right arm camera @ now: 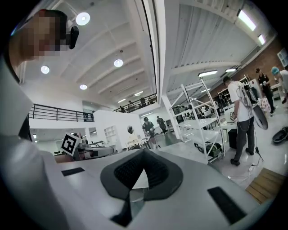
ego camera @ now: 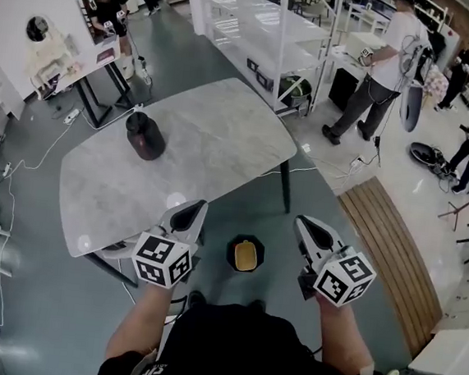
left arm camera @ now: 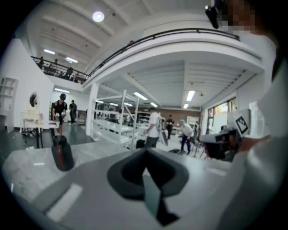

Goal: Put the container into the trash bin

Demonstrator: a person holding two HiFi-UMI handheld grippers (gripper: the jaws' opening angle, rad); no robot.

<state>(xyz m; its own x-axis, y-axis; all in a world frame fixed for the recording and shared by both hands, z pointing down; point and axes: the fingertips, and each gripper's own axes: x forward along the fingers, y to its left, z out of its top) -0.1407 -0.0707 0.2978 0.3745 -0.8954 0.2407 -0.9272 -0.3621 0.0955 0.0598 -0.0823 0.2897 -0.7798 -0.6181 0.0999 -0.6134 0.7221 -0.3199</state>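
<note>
One container [ego camera: 145, 135] stands upright on the desk [ego camera: 219, 136], one trash bin [ego camera: 245, 254] beside it; left hand-held gripper [ego camera: 196, 208] and right hand-held gripper [ego camera: 301, 223] are closed, empty.

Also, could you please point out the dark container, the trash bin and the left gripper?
dark container [ego camera: 145, 137]: head view, middle of its body.
trash bin [ego camera: 231, 253]: head view, left side of its black rim.
left gripper [ego camera: 194, 212]: head view, between its closed fingertips.

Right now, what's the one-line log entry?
left gripper: shut, empty; right gripper: shut, empty; dark container: on table; trash bin: on floor
</note>
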